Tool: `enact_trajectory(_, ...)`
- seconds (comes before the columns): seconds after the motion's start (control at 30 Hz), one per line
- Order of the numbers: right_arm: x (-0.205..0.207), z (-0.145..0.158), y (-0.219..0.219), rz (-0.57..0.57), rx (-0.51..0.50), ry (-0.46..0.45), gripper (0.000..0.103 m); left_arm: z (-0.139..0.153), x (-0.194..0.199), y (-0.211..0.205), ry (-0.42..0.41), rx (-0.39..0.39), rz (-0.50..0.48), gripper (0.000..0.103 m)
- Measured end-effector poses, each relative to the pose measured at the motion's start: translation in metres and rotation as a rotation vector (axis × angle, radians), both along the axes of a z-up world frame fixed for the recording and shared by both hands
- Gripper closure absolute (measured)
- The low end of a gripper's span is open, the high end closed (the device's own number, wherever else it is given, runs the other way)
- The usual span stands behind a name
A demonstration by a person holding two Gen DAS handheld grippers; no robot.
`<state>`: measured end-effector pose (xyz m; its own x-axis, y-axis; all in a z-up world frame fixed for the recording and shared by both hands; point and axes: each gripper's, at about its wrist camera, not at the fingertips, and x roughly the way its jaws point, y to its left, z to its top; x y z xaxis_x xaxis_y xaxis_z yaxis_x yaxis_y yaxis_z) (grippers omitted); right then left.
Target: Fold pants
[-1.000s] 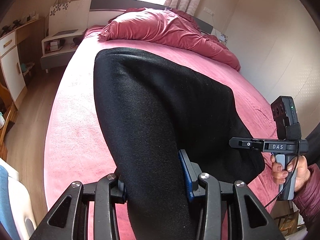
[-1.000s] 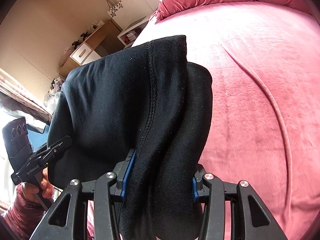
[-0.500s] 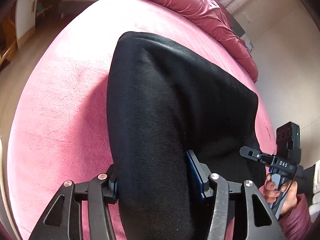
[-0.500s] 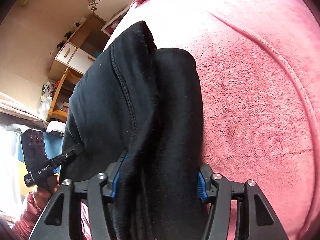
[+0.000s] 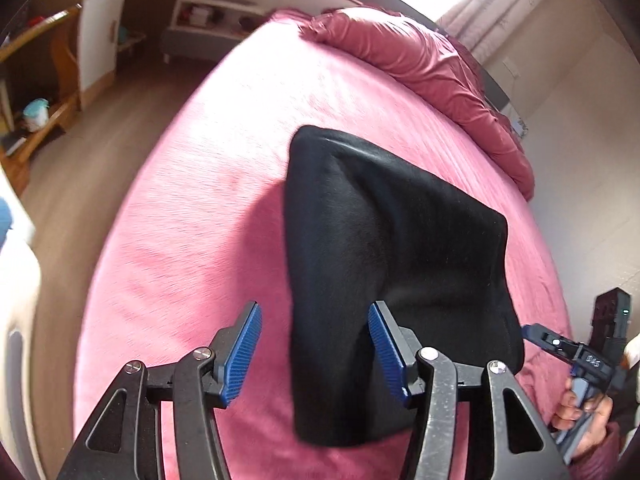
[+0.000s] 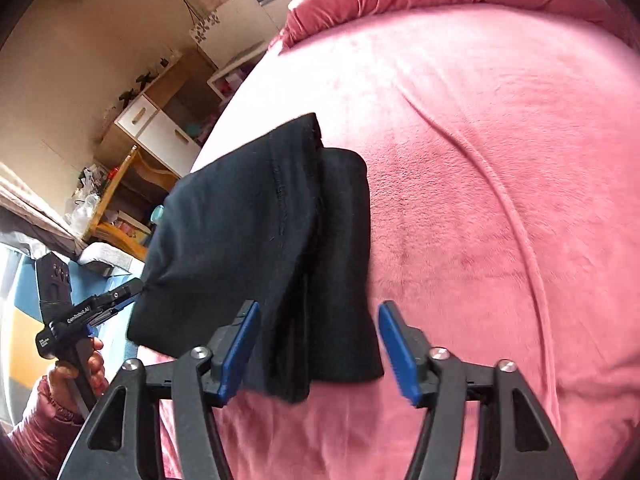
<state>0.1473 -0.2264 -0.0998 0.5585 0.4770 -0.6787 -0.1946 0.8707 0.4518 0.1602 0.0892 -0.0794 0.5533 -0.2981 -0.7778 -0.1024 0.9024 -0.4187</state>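
The black pants (image 5: 384,272) lie folded into a thick stack on the pink bed (image 5: 208,208). In the left wrist view my left gripper (image 5: 316,350) is open, its blue pads either side of the stack's near left corner, not pinching it. In the right wrist view the pants (image 6: 264,248) show stacked layers with a seamed edge. My right gripper (image 6: 318,348) is open around the stack's near right corner. Each gripper shows in the other's view, the right gripper (image 5: 568,348) and the left gripper (image 6: 100,308) at the stack's near edge.
A crumpled red duvet (image 5: 420,60) lies along the head of the bed. A white nightstand (image 5: 208,16) and a wooden desk with drawers (image 6: 148,128) stand beyond the bed's left side over wood floor (image 5: 92,128). A wall (image 5: 592,152) runs along the right.
Both grippers have opened and let go of the pants. The stack has dropped flat onto the bed, and both grippers have drawn back slightly.
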Motion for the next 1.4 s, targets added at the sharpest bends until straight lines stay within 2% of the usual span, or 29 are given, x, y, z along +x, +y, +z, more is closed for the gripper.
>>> enact_trajectory(0.17, -0.013, -0.007, 0.022, 0.037, -0.033, 0.018, 0.058, 0.002, -0.029, -0.009, -0.015, 0.063, 0.015, 0.048)
enact_trajectory(0.2, -0.011, -0.010, 0.027, 0.044, -0.050, 0.030, 0.065, 0.000, -0.033, -0.014, -0.005, 0.070, 0.009, 0.048)
enact_trajectory(0.23, -0.010, -0.014, 0.032, 0.050, -0.072, 0.042, 0.080, -0.003, -0.033, -0.017, 0.007, 0.082, 0.007, 0.048)
enact_trajectory(0.27, -0.008, -0.017, 0.037, 0.040, -0.113, 0.053, 0.087, -0.005, -0.034, -0.021, 0.017, 0.100, 0.007, 0.048)
enact_trajectory(0.37, -0.009, -0.013, 0.038, 0.008, -0.172, 0.026, 0.092, -0.005, -0.035, -0.031, 0.018, 0.134, 0.006, 0.048)
enact_trajectory(0.47, -0.005, -0.024, 0.040, -0.010, -0.219, 0.064, 0.093, -0.001, -0.039, -0.036, 0.014, 0.133, 0.005, 0.048)
enact_trajectory(0.57, -0.009, -0.019, 0.043, -0.009, -0.234, 0.040, 0.091, 0.006, -0.049, -0.041, -0.013, 0.153, -0.002, 0.047)
enact_trajectory(0.77, -0.039, 0.000, 0.041, -0.060, -0.244, -0.023, 0.079, 0.020, -0.076, -0.049, -0.068, 0.204, -0.009, 0.046)
enact_trajectory(0.93, -0.064, 0.013, 0.045, -0.091, -0.259, -0.081, 0.059, 0.031, -0.100, -0.056, -0.120, 0.242, 0.002, 0.046)
enact_trajectory(1.0, -0.074, 0.017, 0.050, -0.089, -0.267, -0.097, 0.058, 0.035, -0.109, -0.056, -0.135, 0.248, 0.009, 0.046)
enact_trajectory(1.13, -0.091, 0.018, 0.062, -0.086, -0.281, -0.115, 0.049, 0.042, -0.126, -0.061, -0.160, 0.265, 0.020, 0.046)
enact_trajectory(1.4, -0.117, 0.020, 0.086, -0.093, -0.311, -0.150, 0.044, 0.053, -0.149, -0.067, -0.202, 0.301, 0.048, 0.046)
